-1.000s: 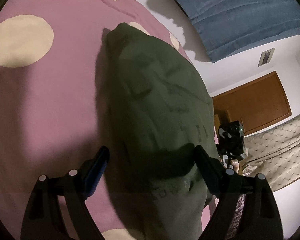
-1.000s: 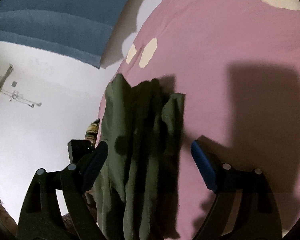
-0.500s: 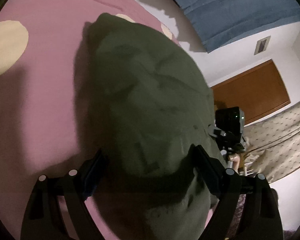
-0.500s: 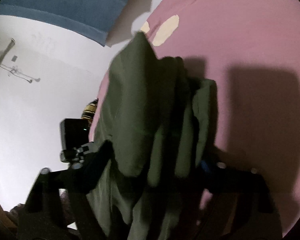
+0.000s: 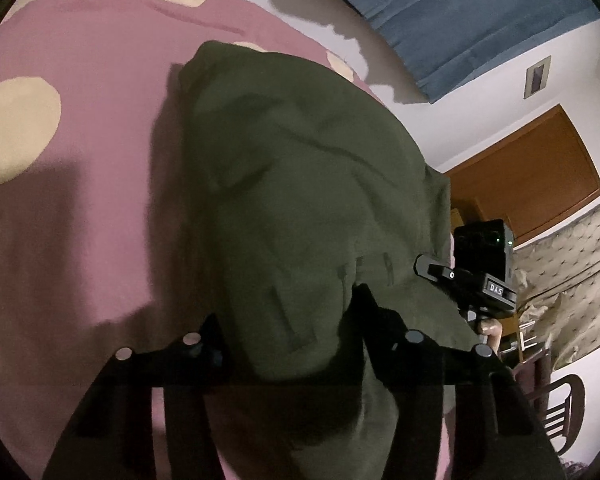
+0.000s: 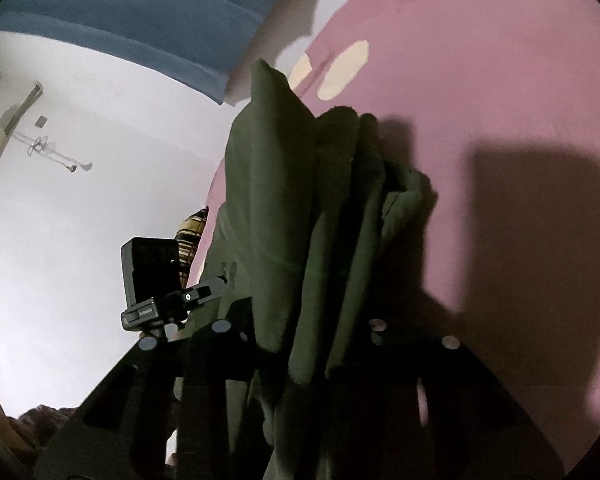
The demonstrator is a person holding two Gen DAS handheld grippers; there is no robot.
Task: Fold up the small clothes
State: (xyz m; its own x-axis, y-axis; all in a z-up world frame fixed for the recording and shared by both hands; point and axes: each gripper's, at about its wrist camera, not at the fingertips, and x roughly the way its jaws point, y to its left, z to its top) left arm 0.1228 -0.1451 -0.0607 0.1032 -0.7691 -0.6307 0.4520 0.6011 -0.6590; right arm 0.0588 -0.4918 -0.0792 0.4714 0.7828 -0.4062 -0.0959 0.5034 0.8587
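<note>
Olive-green garment (image 5: pixel 300 208), bunched in thick folds, lies on the pink bedspread (image 5: pixel 84 184) with cream dots (a blue curtain (image 5: pixel 460 12) hangs behind). The left gripper (image 5: pixel 288 336), whose jaws have just been closing, pinches the near end of the cloth between its two black fingers. The right gripper (image 6: pixel 300 332), its jaws likewise just closing, clamps several hanging folds of the same garment, and the other gripper's camera block shows beside it.
</note>
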